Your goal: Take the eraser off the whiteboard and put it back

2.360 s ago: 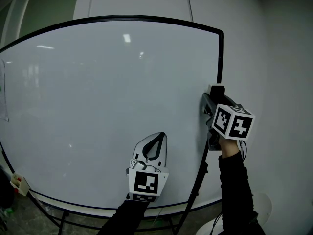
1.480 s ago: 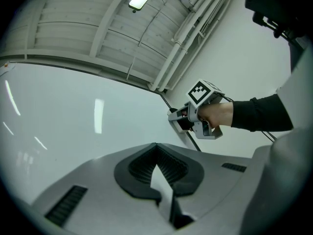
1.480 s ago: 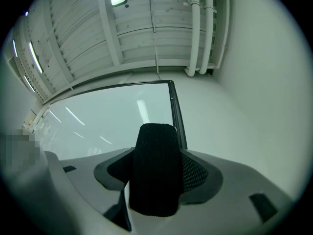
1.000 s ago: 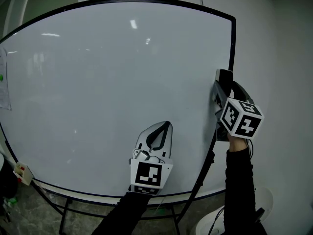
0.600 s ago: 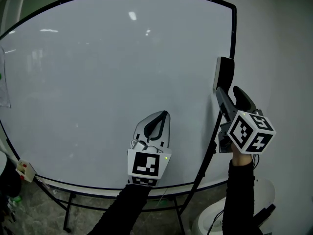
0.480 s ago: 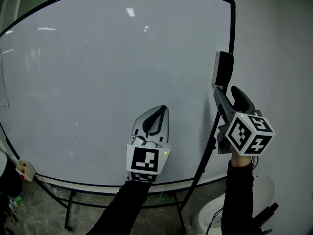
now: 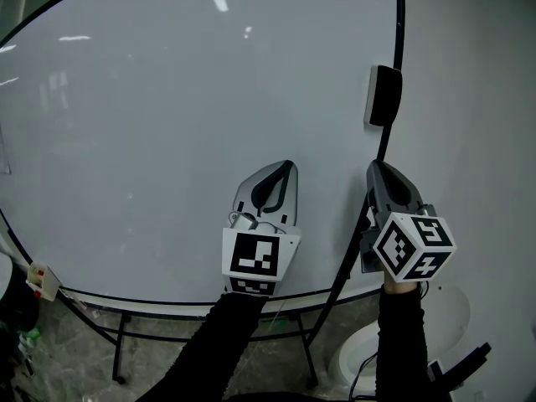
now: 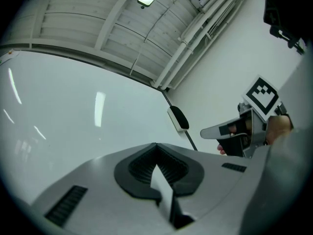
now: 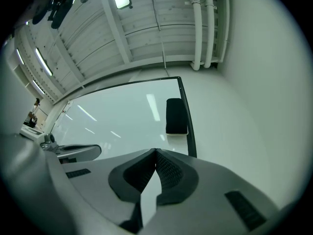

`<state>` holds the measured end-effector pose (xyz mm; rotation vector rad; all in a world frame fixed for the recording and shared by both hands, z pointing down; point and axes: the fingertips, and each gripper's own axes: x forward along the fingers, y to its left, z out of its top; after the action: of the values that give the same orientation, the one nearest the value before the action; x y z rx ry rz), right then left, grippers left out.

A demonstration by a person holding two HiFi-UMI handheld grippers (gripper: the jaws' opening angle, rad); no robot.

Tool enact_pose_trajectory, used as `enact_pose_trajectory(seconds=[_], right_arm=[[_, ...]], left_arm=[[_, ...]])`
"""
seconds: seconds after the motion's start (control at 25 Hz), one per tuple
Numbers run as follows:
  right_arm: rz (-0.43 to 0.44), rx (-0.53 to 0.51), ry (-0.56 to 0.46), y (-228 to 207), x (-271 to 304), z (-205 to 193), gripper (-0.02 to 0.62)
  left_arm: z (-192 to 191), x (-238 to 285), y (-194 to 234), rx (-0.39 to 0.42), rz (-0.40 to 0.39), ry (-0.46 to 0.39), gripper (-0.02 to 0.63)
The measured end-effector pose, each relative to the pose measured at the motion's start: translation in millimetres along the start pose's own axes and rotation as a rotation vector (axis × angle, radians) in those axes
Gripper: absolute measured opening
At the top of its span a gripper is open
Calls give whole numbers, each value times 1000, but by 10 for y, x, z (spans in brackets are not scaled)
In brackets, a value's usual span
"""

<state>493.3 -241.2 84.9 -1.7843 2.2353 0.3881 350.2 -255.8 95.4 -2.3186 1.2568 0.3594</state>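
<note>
The black eraser (image 7: 383,95) clings to the right rim of the whiteboard (image 7: 167,124), with nothing holding it. My right gripper (image 7: 381,167) hangs below the eraser and apart from it. Its jaws are closing and meet tip to tip with nothing between them. In the right gripper view the eraser (image 9: 176,115) sits above the shut tips of the right gripper (image 9: 155,152). My left gripper (image 7: 285,167) is shut and empty, in front of the board's lower middle. The left gripper view shows the eraser (image 8: 178,117) and the right gripper (image 8: 230,131) to the right of the left gripper's tips (image 8: 155,146).
The board stands on a black frame with legs (image 7: 322,325) below its lower edge. A white round object (image 7: 364,367) sits on the floor at the lower right. A small red-and-white thing (image 7: 40,281) hangs at the board's lower left. A plain wall (image 7: 469,99) lies right of the board.
The right gripper let go of the eraser, sank below it and shut its jaws. The eraser stayed on the board's right rim. The left gripper barely moved.
</note>
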Motion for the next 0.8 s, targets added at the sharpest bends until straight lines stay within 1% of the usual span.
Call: enact_pose_trajectory(seconds=[0.24, 0.44, 0.6, 0.8], right_arm=[[30, -35, 14, 107, -19, -207, 9], [6, -38, 18, 95, -31, -305, 9], [2, -53, 19, 119, -20, -343, 9], [-3, -41, 37, 124, -32, -422, 9]], left_arm=[[-126, 39, -66, -37, -21, 36, 6], [-250, 43, -81, -61, -29, 72, 6], [-278, 62, -82, -73, -36, 82, 6], [-300, 26, -60, -74, -35, 86, 6]])
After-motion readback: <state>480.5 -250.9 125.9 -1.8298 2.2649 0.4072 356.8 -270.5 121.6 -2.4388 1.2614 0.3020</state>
